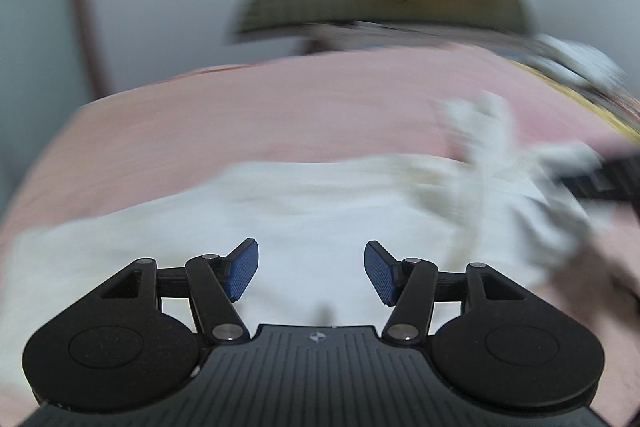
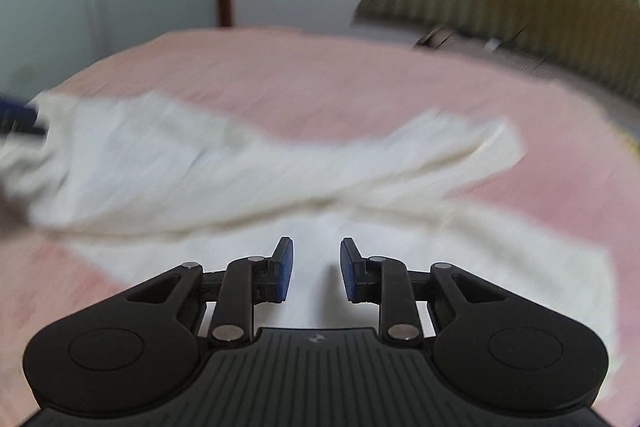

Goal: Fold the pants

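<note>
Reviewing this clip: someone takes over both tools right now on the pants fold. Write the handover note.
Left tool: open, nothing between its pads, over the white pants.
Right tool: open with a narrower gap, also empty, over the pants.
Pants: on the pink bedsheet, loose and uneven. In the right wrist view one part lies diagonally across another; the far end is bunched in the left wrist view.
Done: cloth appears partly laid over itself, no neat fold; motion blur hides the edges.
Left: regrip, square the layers, finish folding.
</note>
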